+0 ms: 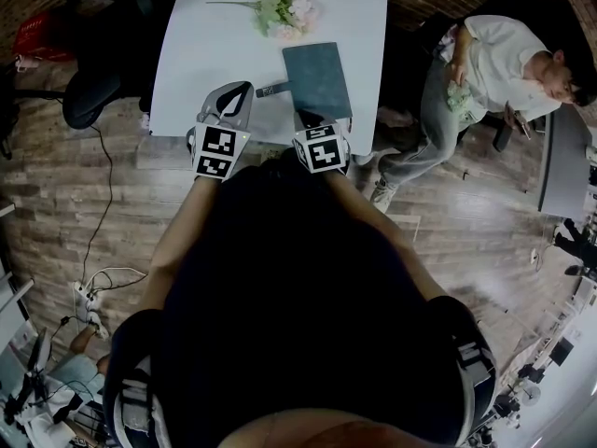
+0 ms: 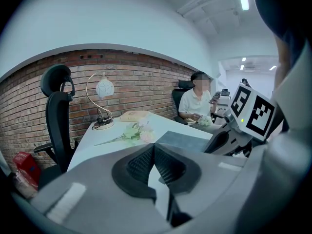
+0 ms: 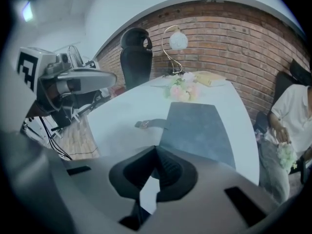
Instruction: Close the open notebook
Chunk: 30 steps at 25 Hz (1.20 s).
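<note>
A dark grey-blue notebook [image 1: 317, 80] lies shut and flat on the white table [image 1: 196, 54], with its strap [image 1: 272, 90] sticking out to the left. My right gripper [image 1: 312, 119] hovers at the notebook's near edge, shut with nothing between its jaws. The left gripper [image 1: 235, 96] sits over the table to the left of the strap, also shut and empty. In the right gripper view the notebook [image 3: 195, 126] lies just beyond the closed jaws, and the strap [image 3: 146, 124] shows at its left. From the left gripper view, the notebook [image 2: 185, 141] lies ahead to the right.
A bunch of pale flowers [image 1: 287, 14] lies beyond the notebook. A tan object [image 3: 209, 78] and a globe desk lamp [image 3: 175, 43] stand at the far end. A black office chair [image 1: 93, 91] stands left of the table. A person in a white shirt [image 1: 485, 73] sits at the right.
</note>
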Each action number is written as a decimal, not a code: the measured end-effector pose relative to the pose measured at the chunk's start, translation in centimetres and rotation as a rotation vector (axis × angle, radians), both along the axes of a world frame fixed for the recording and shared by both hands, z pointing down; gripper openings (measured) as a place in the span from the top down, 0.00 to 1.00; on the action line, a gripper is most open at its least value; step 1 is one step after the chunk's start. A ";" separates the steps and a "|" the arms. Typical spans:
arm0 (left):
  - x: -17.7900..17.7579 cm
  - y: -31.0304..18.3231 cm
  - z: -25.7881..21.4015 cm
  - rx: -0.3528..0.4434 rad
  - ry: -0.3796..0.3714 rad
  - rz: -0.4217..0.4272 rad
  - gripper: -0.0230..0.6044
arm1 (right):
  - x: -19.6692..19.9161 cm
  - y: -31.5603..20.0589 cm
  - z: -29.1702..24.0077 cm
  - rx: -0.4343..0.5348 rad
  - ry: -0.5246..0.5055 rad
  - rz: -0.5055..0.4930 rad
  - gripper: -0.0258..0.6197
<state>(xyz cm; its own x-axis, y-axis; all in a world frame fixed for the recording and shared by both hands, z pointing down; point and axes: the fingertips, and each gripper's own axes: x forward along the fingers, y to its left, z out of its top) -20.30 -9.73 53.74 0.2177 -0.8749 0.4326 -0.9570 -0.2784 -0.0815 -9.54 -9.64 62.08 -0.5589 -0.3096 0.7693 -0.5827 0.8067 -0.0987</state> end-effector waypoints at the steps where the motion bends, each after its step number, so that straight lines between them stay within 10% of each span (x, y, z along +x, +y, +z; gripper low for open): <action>1: 0.0 0.0 0.0 -0.001 0.000 0.000 0.95 | -0.1 0.0 0.0 0.001 -0.004 -0.002 0.95; 17: 2.1 -2.4 -2.0 0.062 0.003 0.064 0.95 | 2.0 -4.1 -5.9 0.179 -0.081 0.110 0.95; 30: 6.2 -6.3 -13.9 0.322 0.010 0.116 0.95 | 8.1 -8.8 -19.4 0.499 -0.238 0.316 0.95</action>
<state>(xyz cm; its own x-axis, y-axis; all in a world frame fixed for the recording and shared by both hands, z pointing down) -14.07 -16.01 39.87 0.3270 -0.9353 0.1351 -0.9215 -0.3472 -0.1738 -1.44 -18.48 42.66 -0.5199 -0.7765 0.3560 -0.8084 0.5819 0.0885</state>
